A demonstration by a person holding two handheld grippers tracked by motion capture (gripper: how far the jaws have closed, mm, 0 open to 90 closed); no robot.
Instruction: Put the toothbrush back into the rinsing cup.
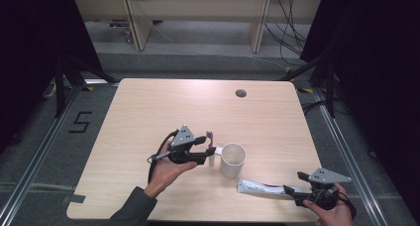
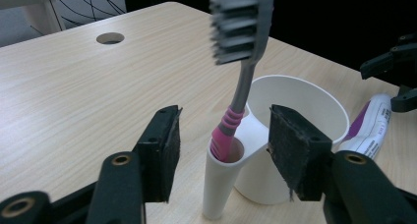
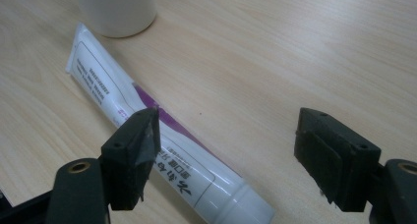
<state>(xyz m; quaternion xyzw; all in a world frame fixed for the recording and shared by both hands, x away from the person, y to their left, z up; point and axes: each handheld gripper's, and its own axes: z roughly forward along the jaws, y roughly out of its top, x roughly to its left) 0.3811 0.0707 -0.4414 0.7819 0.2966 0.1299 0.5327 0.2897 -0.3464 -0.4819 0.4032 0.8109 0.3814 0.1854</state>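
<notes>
- Fingers [image 2: 162, 150] of the left gripper [image 2: 221, 153] stood apart on either side of one toothbrush [image 2: 241, 62], pads clear of it and gripping nothing.
- One toothbrush stood upright, its pink end in the single narrow white holder [image 2: 219, 184], bristles at the top.
- That holder was joined to the side of one white cup [image 1: 233, 159], near the middle of the table [image 1: 148, 112].
- Right gripper [image 3: 226, 150] had its jaws wide, one above the toothpaste [image 3: 123, 111] and the other over bare wood; I saw no pad pressing on the tube.
- One tube of toothpaste lay flat, its crimped end just beside the cup, its cap end toward the right gripper.
- Two grippers, two hands, one round hole [image 1: 241, 93] at the far edge.
</notes>
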